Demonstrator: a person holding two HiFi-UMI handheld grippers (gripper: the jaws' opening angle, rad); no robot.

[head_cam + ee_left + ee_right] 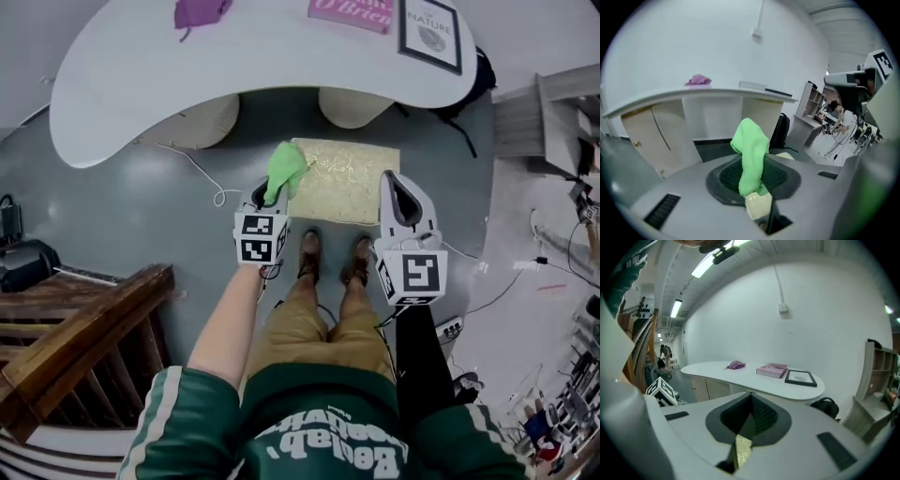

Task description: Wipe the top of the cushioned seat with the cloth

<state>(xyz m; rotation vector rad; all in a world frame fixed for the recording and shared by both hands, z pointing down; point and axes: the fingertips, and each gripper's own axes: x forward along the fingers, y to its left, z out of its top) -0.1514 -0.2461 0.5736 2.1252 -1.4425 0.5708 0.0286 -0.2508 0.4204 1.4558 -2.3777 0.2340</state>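
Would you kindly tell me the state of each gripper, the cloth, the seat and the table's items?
Left gripper: shut on the green cloth.
Green cloth: bunched, standing out of the jaws, held in the air.
Right gripper: shut, empty.
Cushioned seat: on the floor, top bare.
Pink book: closed, flat on the white table.
Framed picture: lying flat.
Purple cloth: crumpled on the table.

Cloth (286,171): bright lime green, plain, no print. Cushioned seat (349,180): pale yellow-beige with a faint tone-on-tone figured pattern. My left gripper (266,195) and my right gripper (397,184): light grey-white shells, black finely ribbed pads (780,176), marker cubes in black squares on white. Table (131,84): plain white. Bundle (200,11): purple. Book (352,11): pink. Picture frame (430,33): black. Floor (169,225): grey. Shoes (309,255): brown. Trousers (300,323): tan. Sweater (309,412): dark green, white sleeve stripes.
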